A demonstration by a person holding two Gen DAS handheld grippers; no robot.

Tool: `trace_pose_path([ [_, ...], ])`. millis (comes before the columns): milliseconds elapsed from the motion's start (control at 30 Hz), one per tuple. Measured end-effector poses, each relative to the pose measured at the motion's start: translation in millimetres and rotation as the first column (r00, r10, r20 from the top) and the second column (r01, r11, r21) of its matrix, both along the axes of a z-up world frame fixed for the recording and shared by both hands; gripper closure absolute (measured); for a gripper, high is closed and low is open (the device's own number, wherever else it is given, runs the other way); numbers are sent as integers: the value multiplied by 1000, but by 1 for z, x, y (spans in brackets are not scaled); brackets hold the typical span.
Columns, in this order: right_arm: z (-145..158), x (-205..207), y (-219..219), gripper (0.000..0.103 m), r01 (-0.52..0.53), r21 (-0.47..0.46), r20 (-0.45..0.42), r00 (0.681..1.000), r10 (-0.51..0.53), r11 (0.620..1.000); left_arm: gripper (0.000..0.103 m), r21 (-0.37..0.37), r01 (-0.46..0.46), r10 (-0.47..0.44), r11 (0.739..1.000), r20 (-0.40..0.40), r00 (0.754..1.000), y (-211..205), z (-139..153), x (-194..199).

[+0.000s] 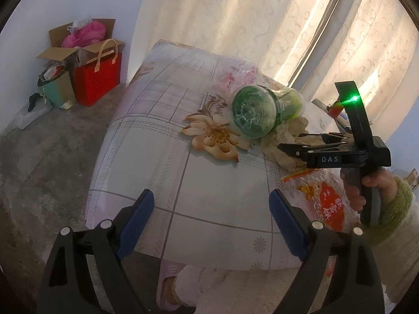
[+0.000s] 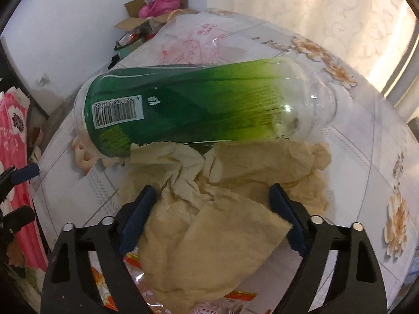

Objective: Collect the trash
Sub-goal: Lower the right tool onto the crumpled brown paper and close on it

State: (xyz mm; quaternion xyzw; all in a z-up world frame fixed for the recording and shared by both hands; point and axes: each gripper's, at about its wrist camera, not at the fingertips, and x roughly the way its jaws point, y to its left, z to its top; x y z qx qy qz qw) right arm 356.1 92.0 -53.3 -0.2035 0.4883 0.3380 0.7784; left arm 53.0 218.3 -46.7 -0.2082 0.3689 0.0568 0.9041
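A green plastic bottle lies on its side on the flower-print table. Crumpled beige tissue paper rests against it. My right gripper points down over the tissue with a finger on each side of it, jaws wide and not squeezing. A red and orange snack wrapper lies under the tissue near the table edge. A clear bag with red print lies behind the bottle. My left gripper hovers open over the table's front part, holding nothing.
On the floor in the far corner stand a red gift bag, an open cardboard box with pink stuff, and a teal bin. Curtains hang behind the table. A person's slipper shows below the table edge.
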Motion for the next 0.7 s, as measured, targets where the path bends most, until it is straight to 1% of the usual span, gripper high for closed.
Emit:
trace_pose_path([
  [67, 1, 1, -5, 35, 13, 4, 3, 1000, -13, 1000, 16, -2, 2, -2, 1000, -4, 1000, -1, 1, 0],
  [100, 2, 2, -7, 39, 21, 7, 4, 1000, -21, 1000, 16, -2, 3, -3, 1000, -5, 1000, -2, 1, -1],
  [167, 3, 6, -10, 58, 35, 10, 10, 999, -35, 999, 16, 4, 3, -3, 1000, -7, 1000, -4, 2, -2],
  [200, 4, 6, -12, 63, 42, 12, 12, 999, -42, 999, 16, 5, 2, -2, 1000, -6, 1000, -4, 3, -3],
  [233, 4, 7, -13, 73, 48, 13, 13, 999, -48, 999, 16, 7, 2, -2, 1000, -5, 1000, -5, 5, -4],
  [267, 5, 8, -15, 81, 56, 15, 16, 998, -57, 998, 16, 11, 2, -1, 1000, -5, 1000, -6, 6, -4],
  [367, 6, 8, -23, 87, 84, 11, 45, 995, -84, 996, 16, 23, 0, 0, 1000, -5, 1000, -9, 10, -7],
  [400, 7, 9, -26, 88, 96, 11, 58, 994, -96, 995, 16, 25, -1, 1, 1000, -4, 1000, -10, 12, -8],
  [533, 20, 13, -49, 88, 168, 73, 81, 981, -174, 983, 16, 54, 3, -3, 999, 11, 1000, -17, 22, -11],
  [700, 46, 11, -103, 88, 302, 179, 105, 940, -323, 936, 16, 103, 35, -41, 994, 49, 998, -28, 37, -6],
])
